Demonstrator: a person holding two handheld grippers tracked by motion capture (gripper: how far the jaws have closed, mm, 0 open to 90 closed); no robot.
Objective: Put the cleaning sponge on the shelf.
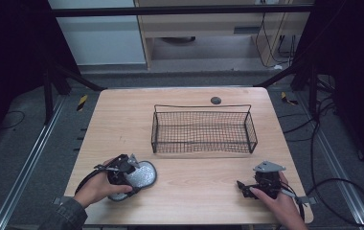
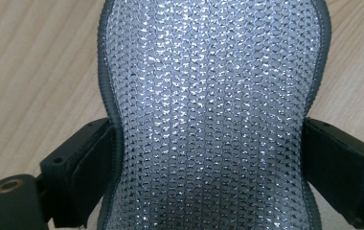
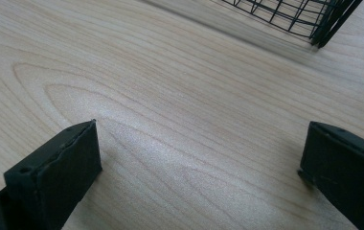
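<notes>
While the left gripper (image 1: 131,168) sits low at the near left part of the wooden table (image 1: 122,120), its two black jaws pinch a shiny silver pad (image 1: 139,176) at the pad's thin middle. From the left gripper view, the silver pad (image 2: 209,115) has a bumpy, sparkly top like tiny beads and a dark grey edge all around. One jaw presses on each side of the narrow part, right against that grey edge. The pad lies flat on the table, with its wide round end pointing away from the hand. The person's left hand (image 1: 98,188) wraps around the gripper from behind.

Over on the near right part of the table is the right gripper (image 1: 241,186), held by the right hand (image 1: 278,199). It has a grey three-cornered plate on top. From the right gripper view, its jaws are spread wide apart with only bare wood between them. They pinch nothing.

A black wire basket (image 1: 203,149) stands in the middle of the table, farther back than both grippers and well apart from the pad. One corner of the basket (image 3: 309,19) peeks into the top of the right gripper view. A small dark round spot (image 1: 216,100) sits on the table just behind the basket
</notes>
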